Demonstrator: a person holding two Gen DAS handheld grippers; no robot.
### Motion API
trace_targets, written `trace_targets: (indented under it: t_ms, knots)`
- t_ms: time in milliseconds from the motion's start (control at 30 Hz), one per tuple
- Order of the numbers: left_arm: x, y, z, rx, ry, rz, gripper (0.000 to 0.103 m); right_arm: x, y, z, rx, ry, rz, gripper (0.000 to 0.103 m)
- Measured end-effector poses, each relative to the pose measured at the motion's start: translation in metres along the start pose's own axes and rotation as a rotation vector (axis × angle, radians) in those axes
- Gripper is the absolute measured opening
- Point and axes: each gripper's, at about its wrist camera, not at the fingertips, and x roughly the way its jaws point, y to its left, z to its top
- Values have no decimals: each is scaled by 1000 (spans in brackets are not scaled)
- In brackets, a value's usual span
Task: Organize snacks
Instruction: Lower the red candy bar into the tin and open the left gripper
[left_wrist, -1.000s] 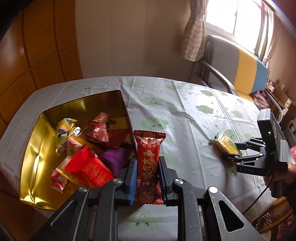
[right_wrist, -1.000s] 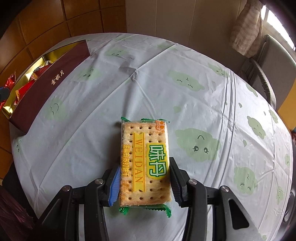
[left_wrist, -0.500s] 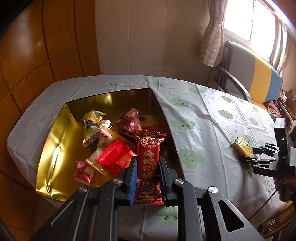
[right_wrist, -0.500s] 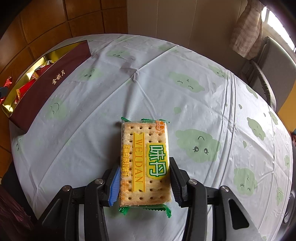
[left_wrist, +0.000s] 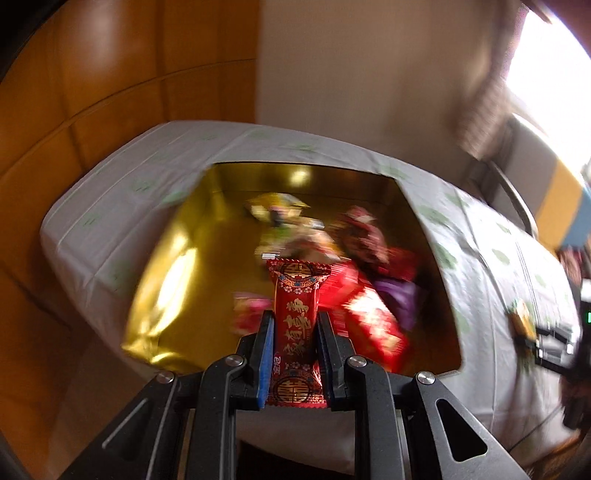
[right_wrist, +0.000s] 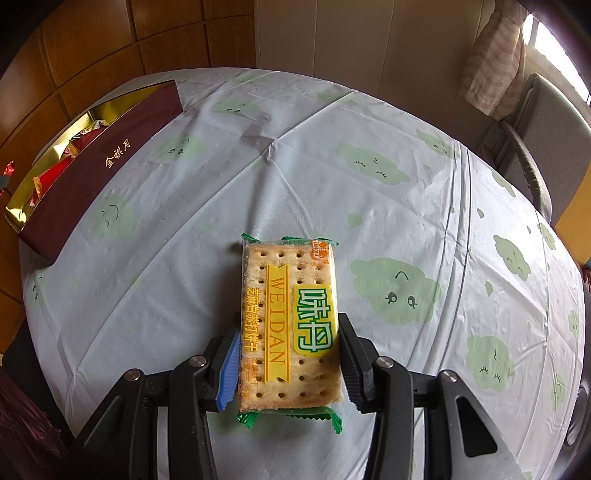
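The gold-lined box (left_wrist: 177, 266) holds a blurred heap of crinkly red, yellow and purple wrappers (left_wrist: 354, 280). At 6 o'clock the left gripper (left_wrist: 293, 343) pinches a red foil packet (left_wrist: 295, 325) above it. The right gripper (right_wrist: 288, 354) clamps a flat rectangular cracker pack (right_wrist: 290, 325) over the glossy tablecloth (right_wrist: 295, 166).

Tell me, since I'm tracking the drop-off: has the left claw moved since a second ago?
Yes. The left claw, shut on the red packet, has swung leftward over the gold box, which now fills its view.
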Motion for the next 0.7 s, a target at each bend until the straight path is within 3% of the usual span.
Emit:
trace_targets:
  t_ms: [267,700]
  knots:
    - [-8,62,10,-188,-9,23,21,0,0,0,-2,0,0,47]
    - [51,33,39,-205,130,-109,22,-1,1,-1,-3,0,0,47]
